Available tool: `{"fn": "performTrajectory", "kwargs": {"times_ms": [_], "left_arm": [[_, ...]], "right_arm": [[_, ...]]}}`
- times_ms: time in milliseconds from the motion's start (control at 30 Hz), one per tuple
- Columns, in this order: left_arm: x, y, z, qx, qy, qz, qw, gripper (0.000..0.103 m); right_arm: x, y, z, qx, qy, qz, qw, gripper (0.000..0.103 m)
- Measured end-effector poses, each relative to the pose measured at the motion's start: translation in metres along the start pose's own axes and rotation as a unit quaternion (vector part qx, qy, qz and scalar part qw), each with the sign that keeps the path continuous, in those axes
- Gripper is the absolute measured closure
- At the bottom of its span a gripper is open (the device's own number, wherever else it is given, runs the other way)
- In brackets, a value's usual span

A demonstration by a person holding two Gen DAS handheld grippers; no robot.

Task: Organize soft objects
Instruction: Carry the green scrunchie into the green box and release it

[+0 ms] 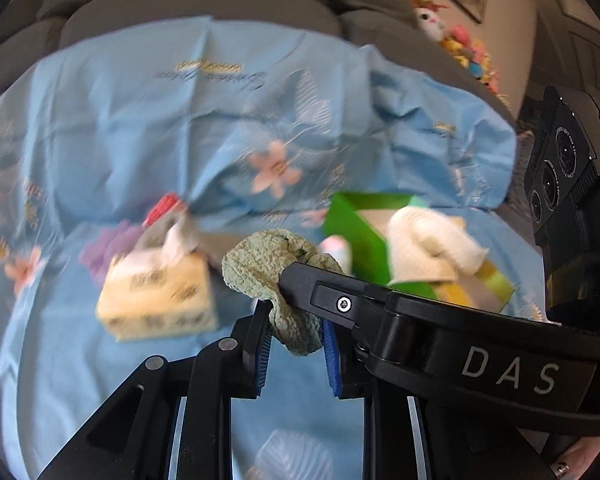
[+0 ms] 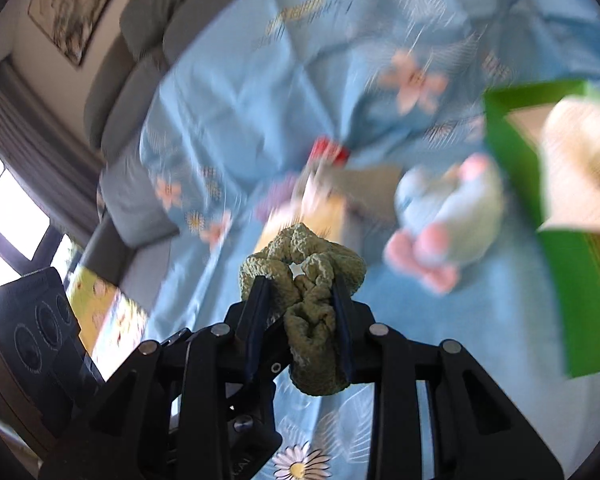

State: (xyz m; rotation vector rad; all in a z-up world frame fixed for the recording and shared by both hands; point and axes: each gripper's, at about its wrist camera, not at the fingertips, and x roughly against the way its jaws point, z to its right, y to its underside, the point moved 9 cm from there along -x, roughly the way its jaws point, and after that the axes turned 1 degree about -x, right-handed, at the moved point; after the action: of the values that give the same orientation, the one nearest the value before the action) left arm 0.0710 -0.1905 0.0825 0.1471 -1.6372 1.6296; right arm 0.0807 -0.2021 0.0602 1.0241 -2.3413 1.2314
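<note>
Green crinkled fabric — a scrunchie [image 1: 274, 268] — is held in the air above the blue flowered sheet [image 1: 148, 120], and it is gripped by both tools at once. In the left wrist view the left tool [image 1: 296, 344] is seen with its two blue-padded fingers pressed onto the lower fold of the scrunchie, while a finger of the right tool [image 1: 300, 276] comes in from the right side and is pushed against the upper part of the same cloth ring. In the right wrist view the right tool [image 2: 302, 308] is closed on the scrunchie [image 2: 312, 280]; the fabric is bunched between the two dark fingers and hangs down below them.

Behind the scrunchie, on the sheet, a pale yellow tissue box [image 1: 160, 296] is seen, with a white tissue standing out of its top. A purple soft thing [image 1: 104, 248] and a small red object [image 1: 164, 208] lie just behind the box, but they are too blurred to be named. To the right a green box [image 1: 364, 236] stands open, and a white cloth [image 1: 432, 244] is draped over it. A light blue plush toy [image 2: 448, 216] with pink feet lies between the tissue box and the green box. The sheet is spread over a grey sofa [image 1: 204, 4] — colourful plush toys [image 1: 460, 48] are placed at its far right end.
</note>
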Motion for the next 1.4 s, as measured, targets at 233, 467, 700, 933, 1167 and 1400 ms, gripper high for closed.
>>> {"fn": "performTrajectory", "kwargs": {"times_ms": [233,467,700,933,1167,1400], "left_arm": [[-0.037,-0.032,0.082,-0.051,0.095,0.012,0.9941,0.080],[-0.078,-0.032,0.152,-0.089,0.152,-0.018,0.9842,0.080],[-0.111,-0.024,0.196,-0.104,0.196,-0.058,0.9733,0.080],[-0.136,-0.004,0.219,-0.113,0.207,-0.105,0.9661,0.080],[-0.148,0.011,0.219,-0.091,0.210,-0.141,0.9631,0.080],[-0.150,0.019,0.208,-0.067,0.199,-0.161,0.9645,0.080]], "right_arm": [[0.067,-0.039,0.061,-0.032,0.062,0.099,0.993,0.072],[0.104,-0.050,0.135,-0.085,0.133,0.140,0.978,0.072],[0.124,-0.053,0.187,-0.139,0.159,0.163,0.964,0.073],[0.127,-0.046,0.229,-0.178,0.205,0.158,0.949,0.075],[0.121,-0.040,0.250,-0.202,0.222,0.142,0.943,0.076],[0.117,-0.033,0.260,-0.215,0.239,0.123,0.939,0.074]]}}
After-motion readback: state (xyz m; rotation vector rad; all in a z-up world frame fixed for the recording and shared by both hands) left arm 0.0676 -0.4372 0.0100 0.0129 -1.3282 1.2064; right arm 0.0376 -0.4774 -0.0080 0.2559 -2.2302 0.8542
